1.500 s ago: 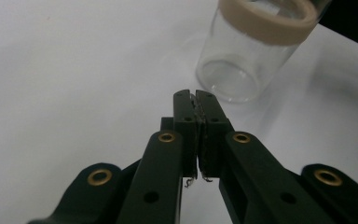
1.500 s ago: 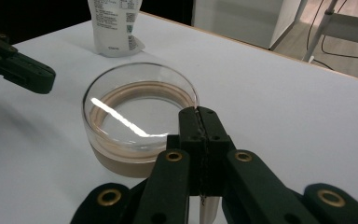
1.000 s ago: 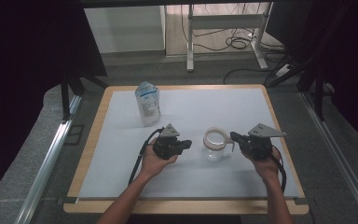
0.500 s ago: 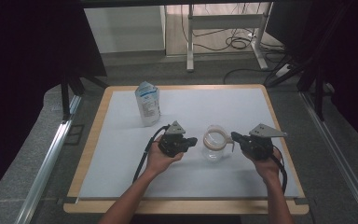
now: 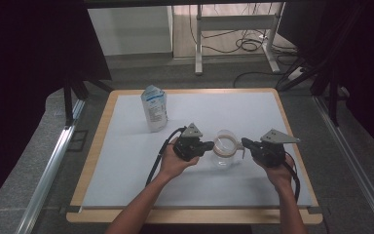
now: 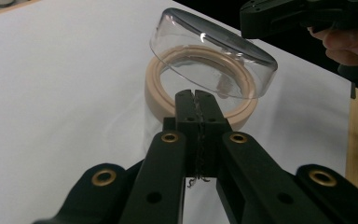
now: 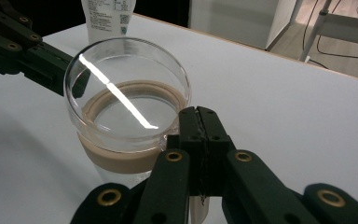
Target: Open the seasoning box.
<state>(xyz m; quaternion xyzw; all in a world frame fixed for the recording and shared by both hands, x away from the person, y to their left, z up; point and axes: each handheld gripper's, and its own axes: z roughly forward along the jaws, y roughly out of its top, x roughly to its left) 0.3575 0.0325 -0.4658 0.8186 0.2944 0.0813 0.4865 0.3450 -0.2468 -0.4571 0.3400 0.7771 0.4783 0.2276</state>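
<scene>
Pouch (image 5: 155, 107) upright, far-left on the bench (image 5: 126, 161). Left tongs (image 5: 208, 146), jaws pressed together and holding nothing, point right at the glass jar (image 5: 224, 148), tips just beside its tan-ringed rim. Jar stands upright between both tongs. Right tongs (image 5: 245, 142), likewise pressed together and bare, flank its opposite side, about equally near.

We hold the left gripper (image 5: 209, 146) and the right gripper (image 5: 246, 143) on either side of the clear jar (image 5: 224, 149) near the middle of the desk (image 5: 195, 217). A white pouch (image 5: 155, 108) stands toward the far left corner.
</scene>
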